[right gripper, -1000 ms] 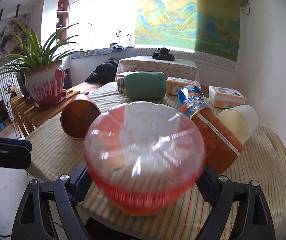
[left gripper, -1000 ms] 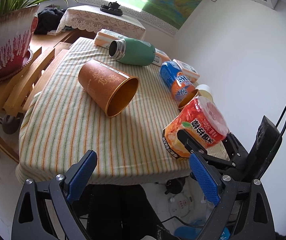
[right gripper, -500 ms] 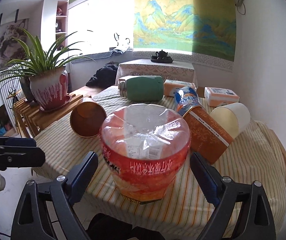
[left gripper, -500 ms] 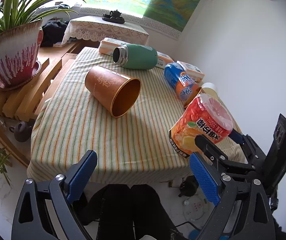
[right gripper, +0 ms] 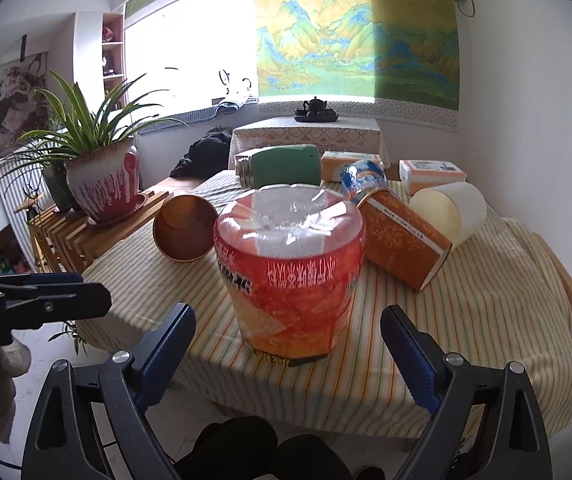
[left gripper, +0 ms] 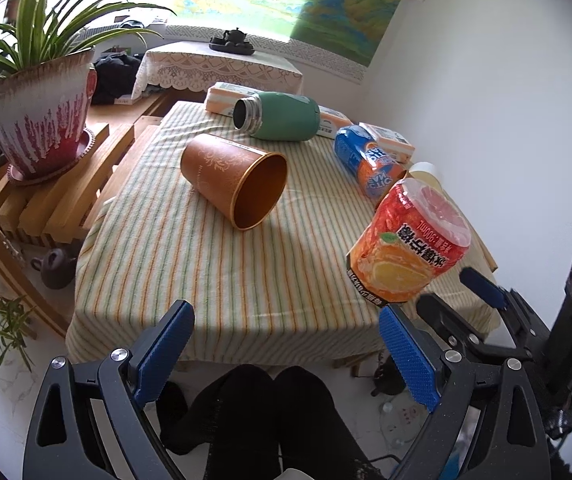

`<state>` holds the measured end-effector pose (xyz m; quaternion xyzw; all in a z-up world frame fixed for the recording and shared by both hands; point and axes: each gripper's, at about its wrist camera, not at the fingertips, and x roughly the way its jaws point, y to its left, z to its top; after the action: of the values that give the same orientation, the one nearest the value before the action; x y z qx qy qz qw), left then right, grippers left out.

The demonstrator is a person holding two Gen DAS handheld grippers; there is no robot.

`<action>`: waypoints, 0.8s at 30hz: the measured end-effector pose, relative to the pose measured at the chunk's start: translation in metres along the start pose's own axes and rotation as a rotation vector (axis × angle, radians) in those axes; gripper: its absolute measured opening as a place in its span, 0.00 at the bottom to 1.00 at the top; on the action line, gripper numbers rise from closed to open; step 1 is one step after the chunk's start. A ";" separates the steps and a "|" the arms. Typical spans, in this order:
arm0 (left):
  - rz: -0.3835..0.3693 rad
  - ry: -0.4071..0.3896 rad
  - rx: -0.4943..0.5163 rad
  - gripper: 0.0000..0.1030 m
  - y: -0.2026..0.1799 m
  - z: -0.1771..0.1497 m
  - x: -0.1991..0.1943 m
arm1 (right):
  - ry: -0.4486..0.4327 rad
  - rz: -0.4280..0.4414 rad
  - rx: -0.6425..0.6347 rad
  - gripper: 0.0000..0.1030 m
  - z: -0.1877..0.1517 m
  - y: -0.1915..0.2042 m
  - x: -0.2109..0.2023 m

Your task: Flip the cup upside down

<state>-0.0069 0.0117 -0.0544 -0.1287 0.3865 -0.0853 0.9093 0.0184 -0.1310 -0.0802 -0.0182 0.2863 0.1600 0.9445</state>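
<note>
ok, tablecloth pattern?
Cream striped tablecloth with thin orange and green lines, clearest in the left wrist view.

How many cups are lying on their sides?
3: brown cup at left, orange paper cup and cream cup at right. More may hide behind the red cup.

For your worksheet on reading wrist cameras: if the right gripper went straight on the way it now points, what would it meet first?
The right gripper, open, points at the orange plastic cup standing upside down near the table's front edge. It would likely meet that cup first, between its fingers; the exact gap is unclear.
</note>
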 end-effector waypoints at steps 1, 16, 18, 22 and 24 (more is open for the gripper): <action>0.014 -0.006 0.009 0.93 -0.001 -0.001 0.000 | 0.006 0.002 0.004 0.89 -0.002 0.000 0.000; 0.180 -0.148 0.127 0.93 -0.023 -0.010 0.002 | 0.035 -0.036 0.082 0.89 -0.017 -0.007 -0.033; 0.200 -0.173 0.141 0.93 -0.027 -0.011 0.001 | 0.022 -0.055 0.091 0.89 -0.017 -0.009 -0.039; 0.229 -0.220 0.155 0.93 -0.034 -0.013 -0.006 | -0.021 -0.123 0.074 0.89 -0.014 -0.011 -0.049; 0.238 -0.244 0.160 0.96 -0.037 -0.015 -0.010 | -0.043 -0.162 0.054 0.89 -0.013 -0.010 -0.055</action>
<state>-0.0269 -0.0235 -0.0464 -0.0190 0.2779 0.0087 0.9604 -0.0286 -0.1579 -0.0617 -0.0123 0.2679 0.0757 0.9604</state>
